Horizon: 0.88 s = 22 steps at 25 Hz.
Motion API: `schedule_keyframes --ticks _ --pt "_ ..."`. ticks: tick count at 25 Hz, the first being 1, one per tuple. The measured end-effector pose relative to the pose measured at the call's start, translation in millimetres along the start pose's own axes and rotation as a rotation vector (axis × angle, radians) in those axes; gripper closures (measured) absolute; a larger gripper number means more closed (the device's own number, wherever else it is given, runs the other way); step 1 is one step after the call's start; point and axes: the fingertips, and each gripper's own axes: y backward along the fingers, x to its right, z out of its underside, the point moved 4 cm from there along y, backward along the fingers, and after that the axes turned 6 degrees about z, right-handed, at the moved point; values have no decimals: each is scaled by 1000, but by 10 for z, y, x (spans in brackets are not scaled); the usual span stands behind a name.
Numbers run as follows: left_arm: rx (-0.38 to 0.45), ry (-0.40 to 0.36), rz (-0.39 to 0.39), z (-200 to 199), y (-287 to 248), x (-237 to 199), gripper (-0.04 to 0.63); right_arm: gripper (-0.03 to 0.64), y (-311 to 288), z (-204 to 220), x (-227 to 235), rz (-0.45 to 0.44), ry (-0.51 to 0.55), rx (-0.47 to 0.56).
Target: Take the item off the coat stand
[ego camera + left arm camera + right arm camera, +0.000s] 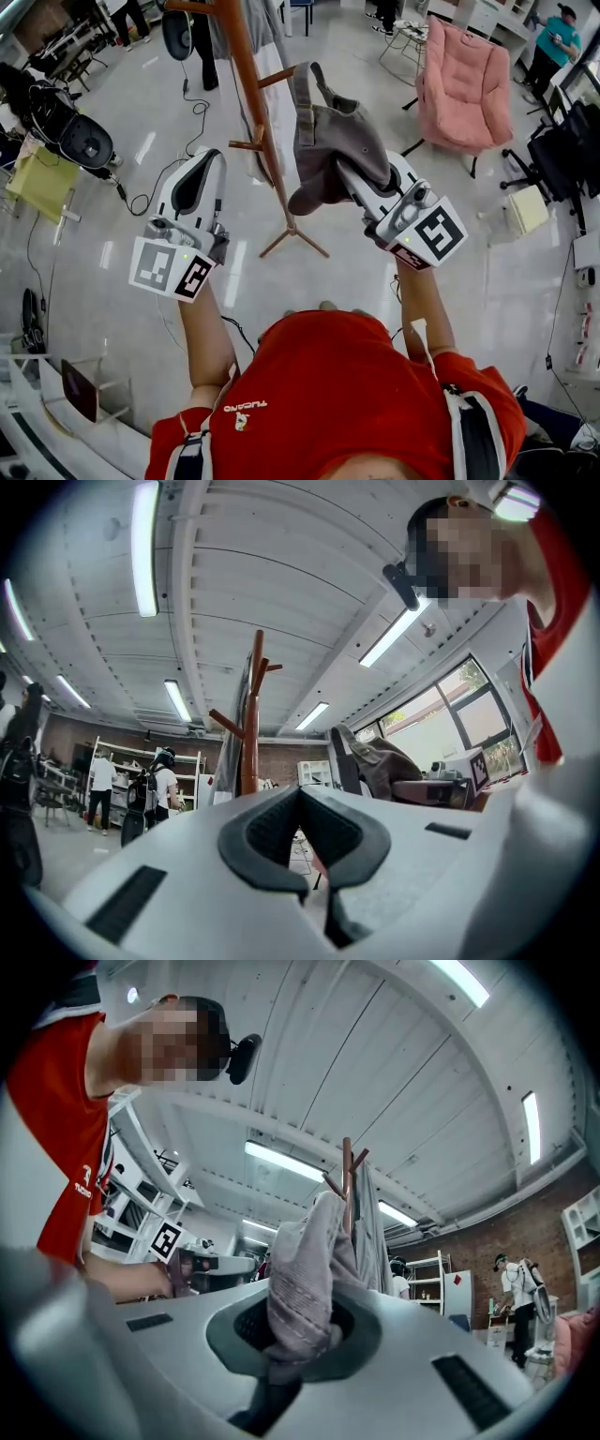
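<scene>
Big workshop hall, glossy pale floor (103,272), pink chair (464,84) at back right, cables trailing on floor. Wooden coat stand (251,89) straight ahead. Grey cap (333,141) hangs clamped in right tongs (352,176), cloth bunched between pads, just right of stand. Cap's strap close to peg (277,77); contact unclear. Left tongs (208,161) drawn together, nothing between, left of stand. Black-and-white square markers on both cubes. White lettering on red shirt (319,394), too small to read surely.
</scene>
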Motion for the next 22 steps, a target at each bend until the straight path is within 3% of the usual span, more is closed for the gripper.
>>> schedule_keyframes --ticks 22 --pt "-13 26 -17 125 -10 10 586 586 -21 104 -23 -16 -71 23"
